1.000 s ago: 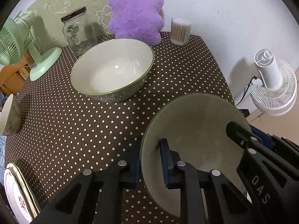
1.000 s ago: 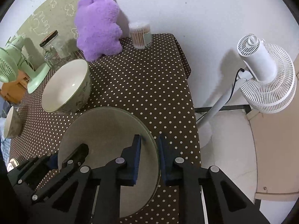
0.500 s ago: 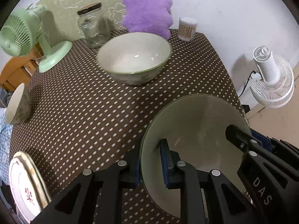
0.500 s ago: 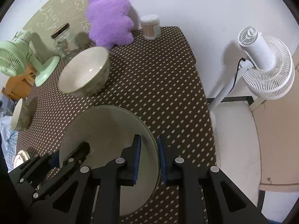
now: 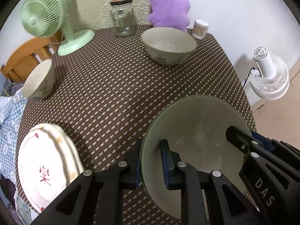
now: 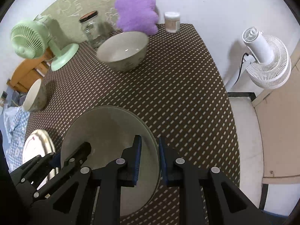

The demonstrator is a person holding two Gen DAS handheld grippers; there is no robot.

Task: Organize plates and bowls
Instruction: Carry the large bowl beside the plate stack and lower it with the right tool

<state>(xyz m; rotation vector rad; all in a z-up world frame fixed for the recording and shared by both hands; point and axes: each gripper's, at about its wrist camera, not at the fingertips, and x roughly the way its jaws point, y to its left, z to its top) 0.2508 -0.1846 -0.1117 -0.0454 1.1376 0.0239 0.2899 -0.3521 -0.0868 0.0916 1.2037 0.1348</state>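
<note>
Two grippers share one load.

Left wrist view: the left gripper (image 5: 151,162) is clamped on the near-left rim of a large green-rimmed bowl (image 5: 196,123), one blue pad outside the wall, one inside. The right gripper (image 5: 249,142) grips the same bowl's right rim. The bowl is held over the near right part of the brown dotted tablecloth (image 5: 116,86). Also on the cloth:
- second large bowl (image 5: 168,46), far side, upright, just before a purple plush toy (image 5: 168,7);
- small bowl (image 5: 38,79), left edge;
- stacked patterned plates (image 5: 46,165), near left, blurred;
- glass jar (image 5: 122,16) with dark lid, far side;
- green desk fan (image 5: 50,18), far left;
- cotton-swab tub (image 5: 200,28), far right corner.
Off the table: white floor fan (image 5: 270,76), right.

Right wrist view: the right gripper (image 6: 149,159) pinches the held bowl's (image 6: 106,127) right rim between its pads; the left gripper (image 6: 75,153) holds the opposite rim. The second large bowl (image 6: 122,50), small bowl (image 6: 34,95) and plates (image 6: 36,144) sit apart from it on the tablecloth (image 6: 178,78).
</note>
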